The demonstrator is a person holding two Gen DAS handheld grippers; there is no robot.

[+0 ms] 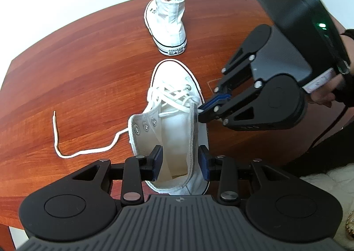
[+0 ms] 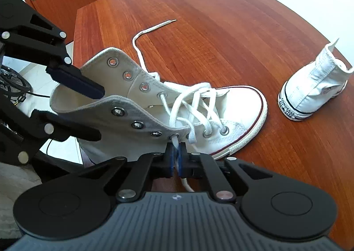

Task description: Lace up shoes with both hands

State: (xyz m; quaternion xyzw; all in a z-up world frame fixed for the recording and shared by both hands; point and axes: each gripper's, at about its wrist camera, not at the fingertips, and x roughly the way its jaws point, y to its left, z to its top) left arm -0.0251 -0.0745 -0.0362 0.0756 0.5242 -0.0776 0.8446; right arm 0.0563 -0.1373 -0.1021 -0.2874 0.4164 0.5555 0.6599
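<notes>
The right tool [image 2: 176, 158] is pinched shut on the white lace [image 2: 176, 143] just where it leaves an eyelet on the near flap of the high-top shoe [image 2: 199, 118]; the lace's loose end hangs below the blue pads. The left tool [image 1: 180, 159] straddles the shoe's collar with one finger inside the opening and the other outside its right wall, and whether its pads press on the canvas cannot be told. The shoe lies on the reddish wooden desk [image 2: 210, 18], laced through its lower eyelets only, its toe pointing away from the left tool. The other end of the lace [image 1: 66, 140] trails loose across the desk. A second white shoe [image 1: 168, 23] stands apart, beyond the first.
</notes>
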